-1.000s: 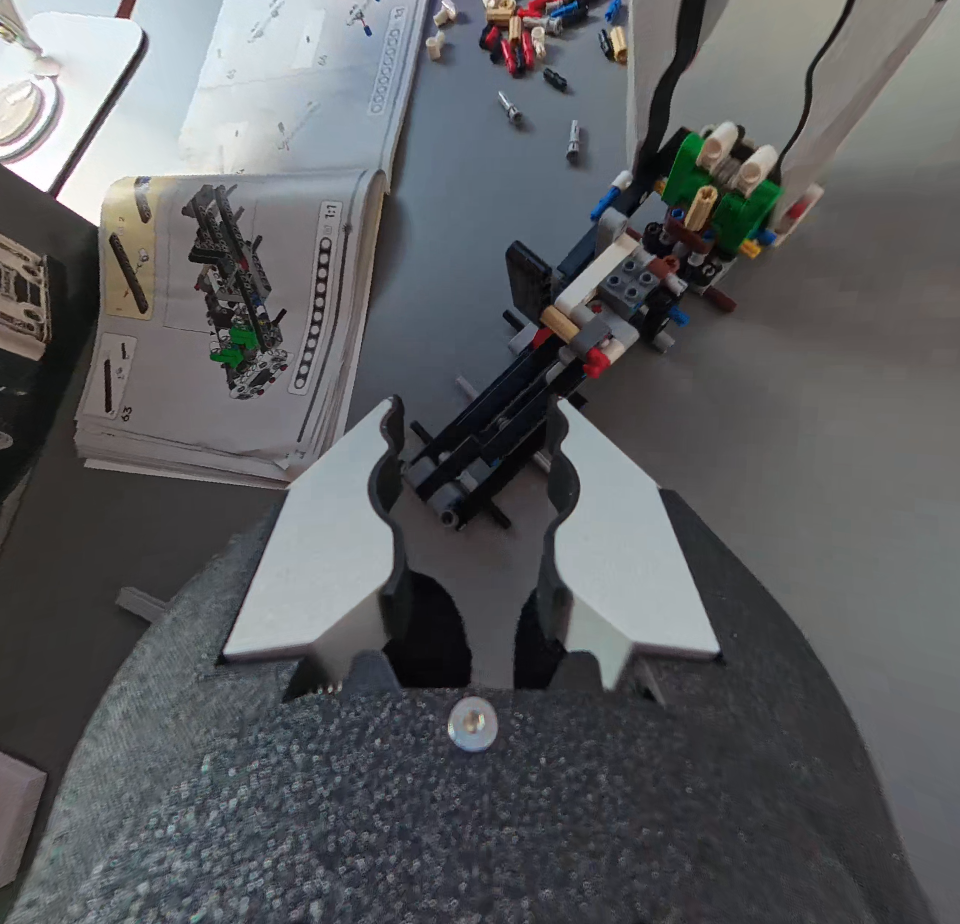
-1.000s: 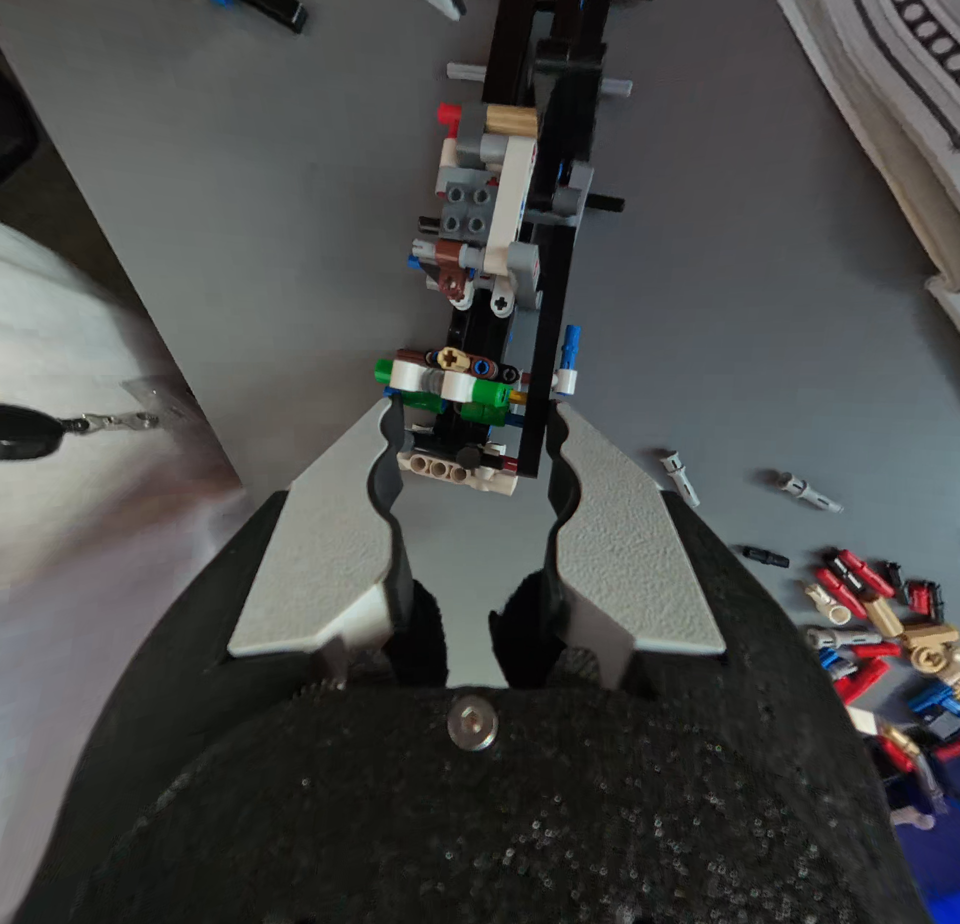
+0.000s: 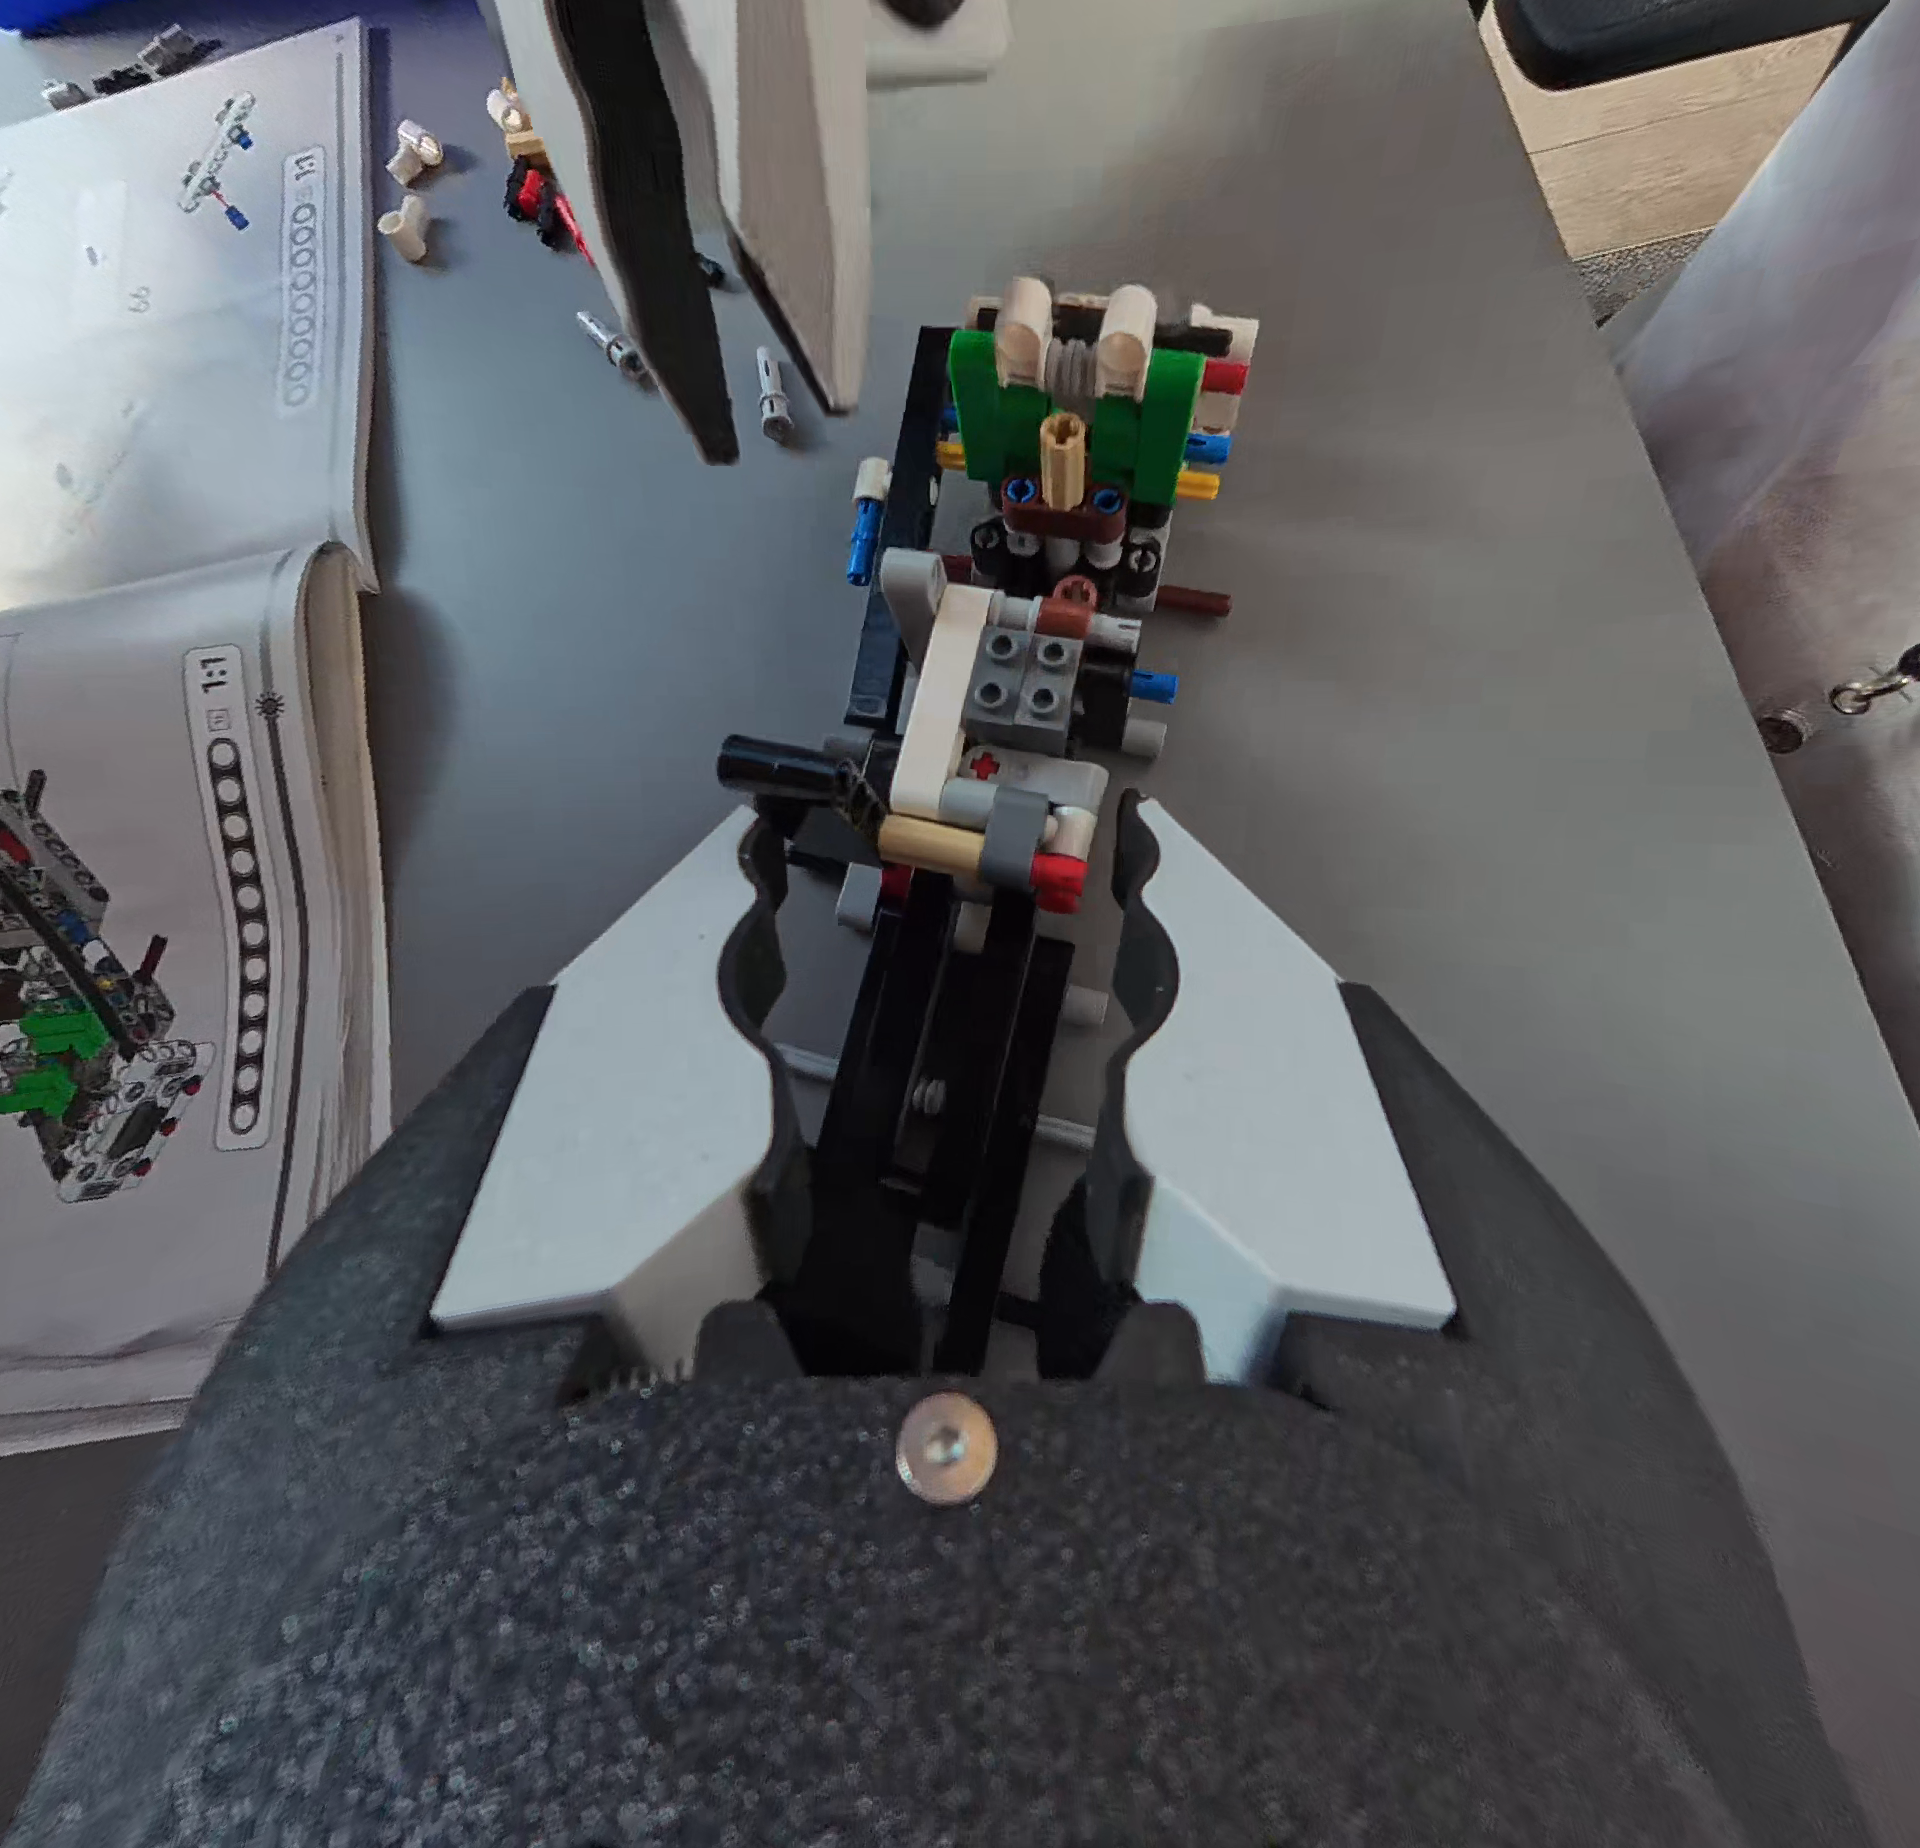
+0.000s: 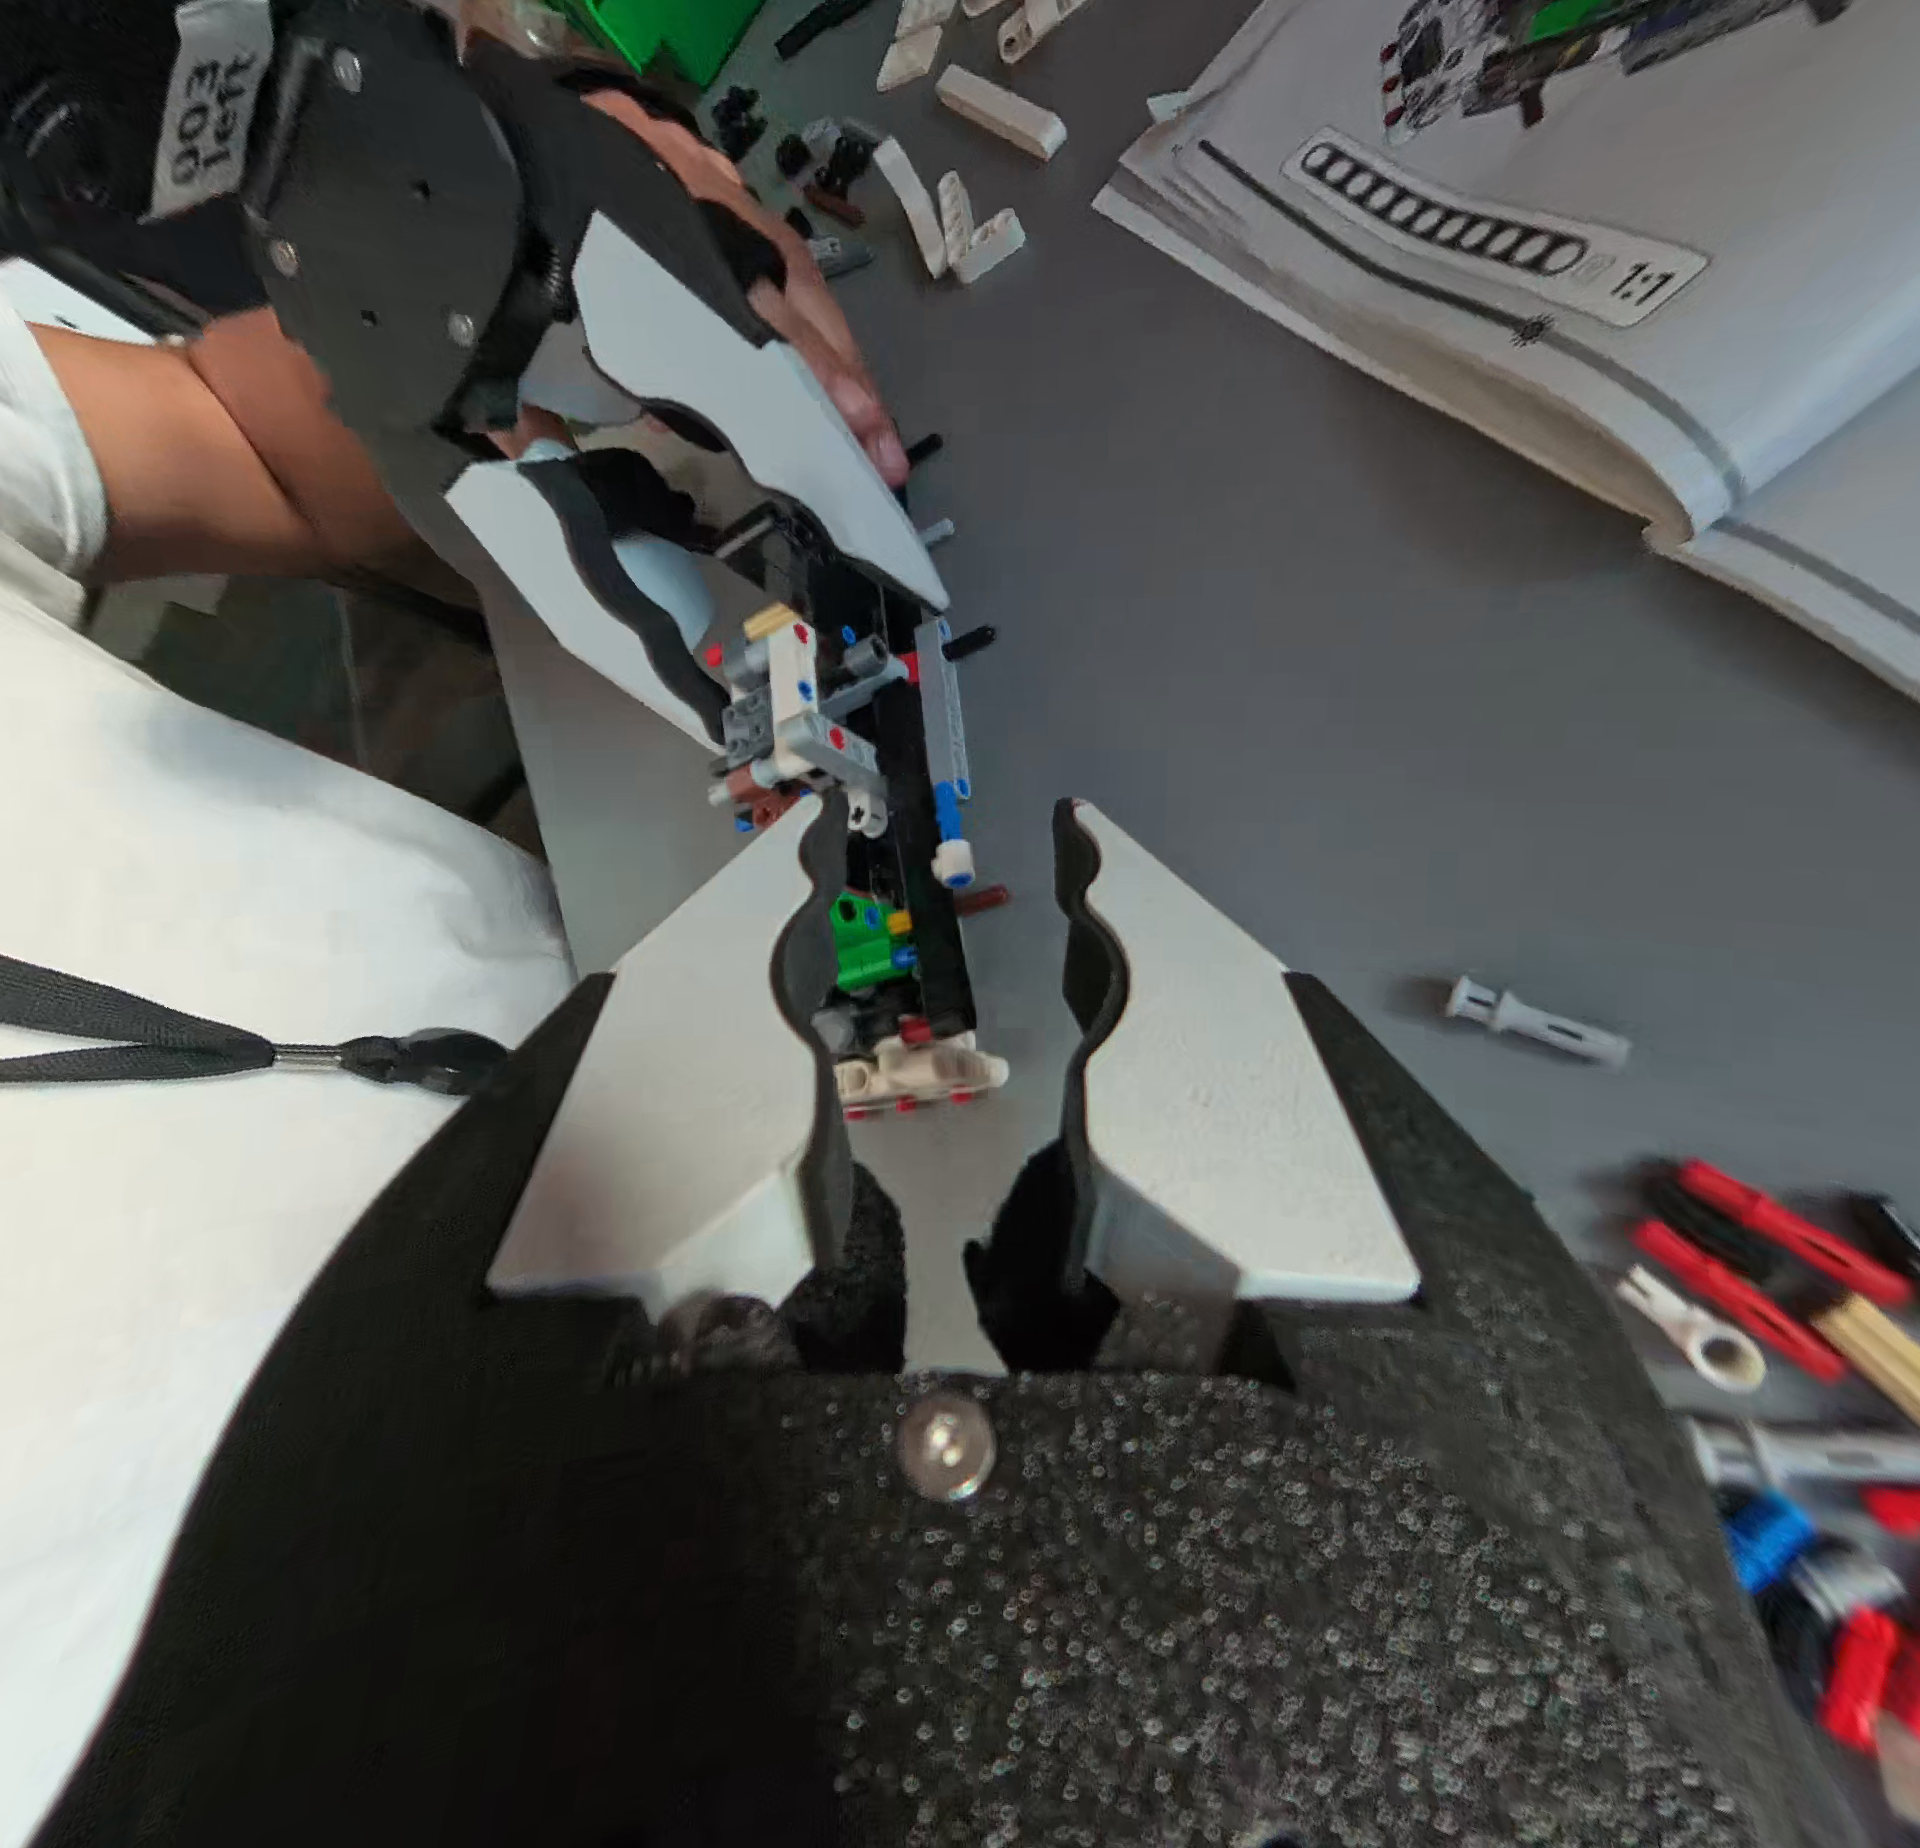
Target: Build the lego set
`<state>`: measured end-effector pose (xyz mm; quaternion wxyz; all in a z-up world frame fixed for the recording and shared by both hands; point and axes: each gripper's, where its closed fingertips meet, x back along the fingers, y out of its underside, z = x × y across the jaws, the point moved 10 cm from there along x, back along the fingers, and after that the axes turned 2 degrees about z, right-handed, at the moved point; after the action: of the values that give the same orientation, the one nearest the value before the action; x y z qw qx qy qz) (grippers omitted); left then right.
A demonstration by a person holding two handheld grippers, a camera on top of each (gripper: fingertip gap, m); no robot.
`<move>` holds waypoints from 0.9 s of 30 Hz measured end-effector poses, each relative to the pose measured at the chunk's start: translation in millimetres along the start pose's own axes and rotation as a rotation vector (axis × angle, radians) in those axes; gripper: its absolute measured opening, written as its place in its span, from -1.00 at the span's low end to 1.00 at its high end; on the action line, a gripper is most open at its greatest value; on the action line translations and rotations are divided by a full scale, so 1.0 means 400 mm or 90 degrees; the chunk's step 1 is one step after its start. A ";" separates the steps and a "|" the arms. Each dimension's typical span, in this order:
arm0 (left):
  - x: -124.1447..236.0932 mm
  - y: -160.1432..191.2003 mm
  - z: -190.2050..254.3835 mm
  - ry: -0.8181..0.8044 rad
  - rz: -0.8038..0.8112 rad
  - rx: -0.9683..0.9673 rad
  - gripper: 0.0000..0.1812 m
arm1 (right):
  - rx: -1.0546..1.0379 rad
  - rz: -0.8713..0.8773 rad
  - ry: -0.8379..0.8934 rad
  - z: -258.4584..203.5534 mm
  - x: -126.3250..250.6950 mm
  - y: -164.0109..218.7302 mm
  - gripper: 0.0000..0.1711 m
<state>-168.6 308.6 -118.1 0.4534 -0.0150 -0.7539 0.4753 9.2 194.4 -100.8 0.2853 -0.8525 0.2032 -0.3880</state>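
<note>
Since the earlier frame, the left gripper [image 3: 940, 832] has advanced over the lego model [image 3: 1023, 655], so that the model's black beams now run between its spread fingers, while the right gripper [image 4: 940, 811] has drawn back and swung aside, leaving the green end of the model free.

Surface: a smooth, matte grey tabletop [image 3: 1403, 655]; beyond its far edge the left wrist view shows pale wood flooring and a dark mesh chair.

Left of the left gripper lies an open instruction booklet [image 3: 208, 863], its glossy pages curled at the spine. Ahead and left, small cream, red and grey pins [image 3: 613, 333] are scattered, and the right gripper's white fingers with black wavy pads hang above them. Both grippers have grainy black foam bodies. Whether the left fingers press the black beams cannot be told; a gap shows on either side.

The right wrist view alone shows the hand [image 4: 831, 364] behind the left gripper, a white garment with a black lanyard [image 4: 208, 1050], white beams [image 4: 977, 105] and a green block farther off, and red and tan rods [image 4: 1766, 1268] to the right. The right gripper stands open around the model's cream end, touching nothing visible.
</note>
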 end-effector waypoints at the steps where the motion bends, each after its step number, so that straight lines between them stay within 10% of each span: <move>1: -0.004 -0.001 0.002 -0.014 0.009 -0.004 -0.36 | -0.028 -0.008 -0.040 0.019 -0.022 -0.003 -0.59; 14: -0.020 -0.003 0.036 0.000 0.060 -0.055 -0.36 | -0.149 -0.157 -0.298 0.053 -0.144 -0.010 -0.98; 27: -0.020 -0.001 0.043 -0.010 0.031 -0.136 -0.30 | -0.168 -0.225 -0.346 0.053 -0.156 -0.001 -0.84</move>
<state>-175.8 292.8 -125.7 0.4317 -0.0782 -0.8031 0.4031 -12.9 237.0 -146.0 0.1444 -0.9762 0.0178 -0.1607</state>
